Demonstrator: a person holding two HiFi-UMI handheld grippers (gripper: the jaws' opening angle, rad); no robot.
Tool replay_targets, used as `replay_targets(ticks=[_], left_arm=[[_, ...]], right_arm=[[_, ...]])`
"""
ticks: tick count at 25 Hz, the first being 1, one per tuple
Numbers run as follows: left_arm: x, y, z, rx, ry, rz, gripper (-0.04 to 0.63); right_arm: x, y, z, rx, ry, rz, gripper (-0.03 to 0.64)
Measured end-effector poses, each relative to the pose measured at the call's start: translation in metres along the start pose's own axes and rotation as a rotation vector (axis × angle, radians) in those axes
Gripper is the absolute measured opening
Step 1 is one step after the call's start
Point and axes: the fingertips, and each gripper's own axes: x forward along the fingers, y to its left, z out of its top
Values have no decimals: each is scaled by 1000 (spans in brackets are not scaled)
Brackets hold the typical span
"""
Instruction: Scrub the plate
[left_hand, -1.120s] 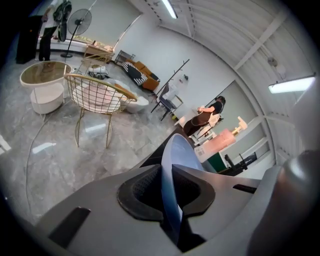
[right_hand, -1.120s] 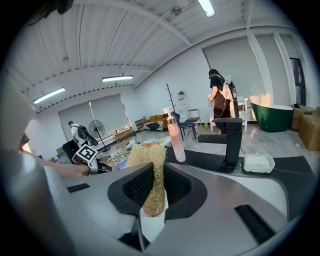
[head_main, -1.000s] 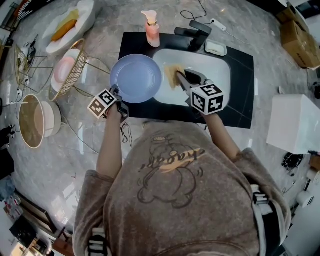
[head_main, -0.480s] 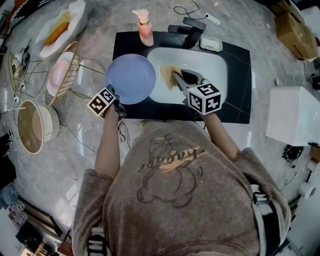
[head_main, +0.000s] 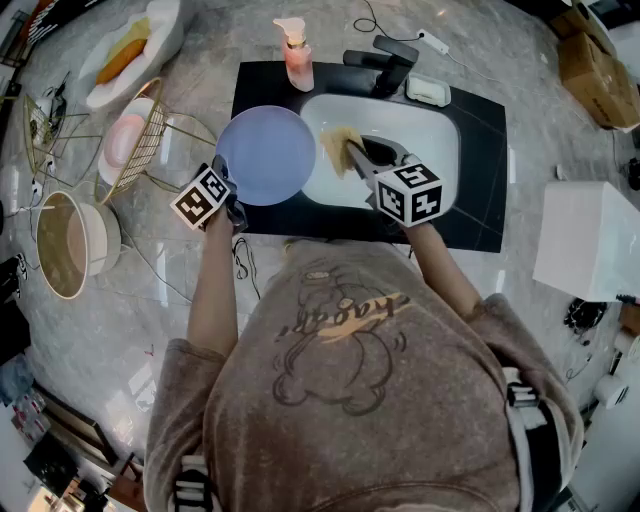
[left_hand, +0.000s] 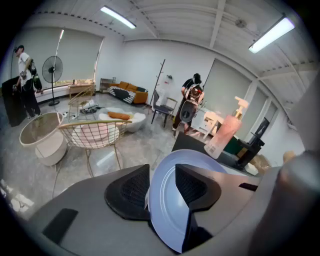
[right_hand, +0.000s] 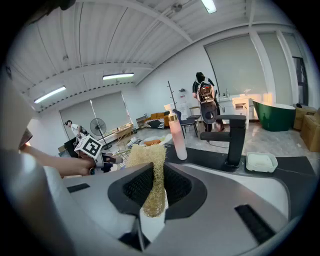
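A lilac plate (head_main: 265, 155) hangs over the black counter at the sink's left edge. Its rim stands between the jaws of my left gripper (head_main: 229, 188). In the left gripper view the plate (left_hand: 200, 159) is tilted, with a gap beside the pads. The left gripper (left_hand: 161, 187) has just been opening its jaws and now stands open around the rim. My right gripper (head_main: 353, 152) reaches into the white sink (head_main: 432, 130), shut on a yellow mesh scrubber (head_main: 338, 147). In the right gripper view the scrubber (right_hand: 148, 160) sticks up between the pads of the right gripper (right_hand: 154, 187).
A black faucet (head_main: 395, 55), a pink soap bottle (head_main: 297, 55) and a white soap dish (head_main: 427, 92) stand behind the sink. At the left are a gold wire rack (head_main: 140, 140) with a pink plate, a round bowl (head_main: 70, 243) and a white dish (head_main: 130, 45). A white box (head_main: 590, 245) stands at the right.
The left gripper has rolled and lifted a little, and the plate has shifted with it. Its jaws stand wider. The right gripper and scrubber have stayed in the sink.
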Motion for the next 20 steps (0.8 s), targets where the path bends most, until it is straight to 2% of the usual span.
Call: replay_targets(ticks=[5, 9, 16, 20], left_arm=[[-31, -28, 37, 63, -100, -80, 152], [-59, -55, 56, 70, -163, -178, 152], [-108, -86, 65, 146, -234, -276, 152], [-127, -99, 53, 235, -266, -314, 152]], right_arm=[[6, 9, 6, -25, -12, 22, 54], [11, 18, 14, -54, -33, 33, 54], [17, 37, 26, -87, -72, 52, 54], [18, 48, 31, -101, -96, 66, 54]])
